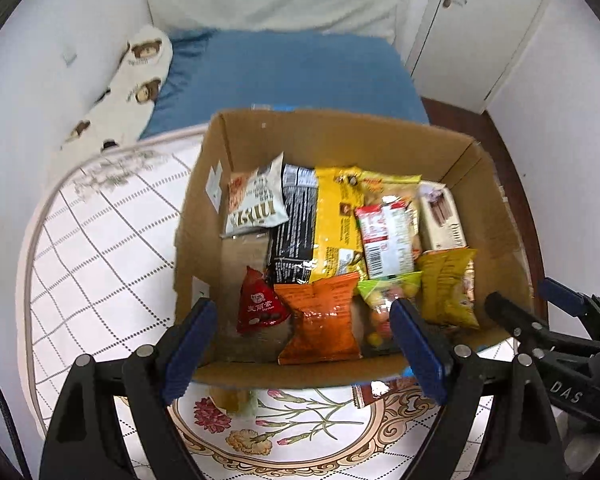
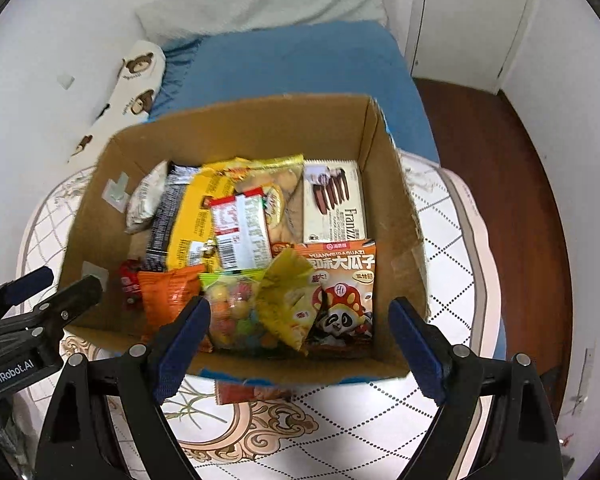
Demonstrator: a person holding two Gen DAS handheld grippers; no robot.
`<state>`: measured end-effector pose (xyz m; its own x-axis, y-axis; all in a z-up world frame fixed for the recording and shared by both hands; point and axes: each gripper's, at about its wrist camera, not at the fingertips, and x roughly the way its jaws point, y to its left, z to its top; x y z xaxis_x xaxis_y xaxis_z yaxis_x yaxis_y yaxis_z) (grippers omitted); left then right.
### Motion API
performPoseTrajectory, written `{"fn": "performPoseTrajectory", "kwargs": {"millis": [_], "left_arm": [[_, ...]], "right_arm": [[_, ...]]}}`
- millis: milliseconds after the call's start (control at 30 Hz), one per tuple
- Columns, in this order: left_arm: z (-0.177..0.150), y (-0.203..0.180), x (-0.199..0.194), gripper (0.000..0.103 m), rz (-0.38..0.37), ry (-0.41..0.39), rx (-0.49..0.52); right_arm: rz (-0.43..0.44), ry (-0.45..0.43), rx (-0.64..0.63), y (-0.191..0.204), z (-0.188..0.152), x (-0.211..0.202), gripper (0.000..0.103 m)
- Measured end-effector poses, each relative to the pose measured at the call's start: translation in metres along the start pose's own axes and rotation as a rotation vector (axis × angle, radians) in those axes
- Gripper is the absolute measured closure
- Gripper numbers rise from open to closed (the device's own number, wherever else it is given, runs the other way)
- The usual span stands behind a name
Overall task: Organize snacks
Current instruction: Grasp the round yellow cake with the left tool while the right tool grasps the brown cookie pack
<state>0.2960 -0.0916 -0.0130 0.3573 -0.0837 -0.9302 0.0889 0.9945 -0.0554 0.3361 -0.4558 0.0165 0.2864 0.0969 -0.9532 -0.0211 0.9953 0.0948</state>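
Both my left gripper (image 1: 304,344) and right gripper (image 2: 300,344) hang released, fingers spread and empty, above the cardboard box (image 2: 236,128) on the surface. One snack packet (image 2: 252,394) lies outside, touching the box's near wall at 6 o'clock, long axis 9-to-3; my right fingers appear nearer.

Brown cardboard box (image 1: 496,216); orange packet (image 1: 324,316); red packet (image 1: 260,304); blue sheet (image 1: 284,76); bear-print pillow (image 1: 140,68).

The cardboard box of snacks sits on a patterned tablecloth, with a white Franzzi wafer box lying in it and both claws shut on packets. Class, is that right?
Not quite. Both claws are open and empty: the left claw and right claw hold nothing. Both wrist views show it. The cardboard box does sit on the patterned tablecloth, with the Franzzi wafer box inside.
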Motion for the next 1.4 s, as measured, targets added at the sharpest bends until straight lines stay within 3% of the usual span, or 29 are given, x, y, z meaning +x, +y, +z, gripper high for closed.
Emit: {"fn": "performPoseTrajectory", "kwargs": {"millis": [667,967,1133,1300,1400], "left_arm": [[-0.071,-0.013,-0.122,0.015,-0.010,-0.263,0.035],[-0.096,-0.016,-0.135,0.015,-0.016,-0.288,0.039],[-0.100,-0.004,-0.111,0.000,-0.020,-0.229,0.005],[-0.113,0.021,-0.063,0.000,0.013,-0.126,-0.051],[-0.129,0.048,-0.026,0.000,0.079,-0.057,-0.110]], "right_arm": [[0.013,-0.249,-0.038,0.009,-0.072,-0.135,0.011],[0.051,-0.296,-0.003,0.007,-0.097,-0.167,0.011],[0.114,-0.207,0.069,-0.003,-0.105,-0.135,0.005],[0.137,-0.091,0.121,-0.008,-0.118,-0.062,0.005],[0.133,-0.026,0.139,-0.004,-0.122,-0.007,0.005]]}}
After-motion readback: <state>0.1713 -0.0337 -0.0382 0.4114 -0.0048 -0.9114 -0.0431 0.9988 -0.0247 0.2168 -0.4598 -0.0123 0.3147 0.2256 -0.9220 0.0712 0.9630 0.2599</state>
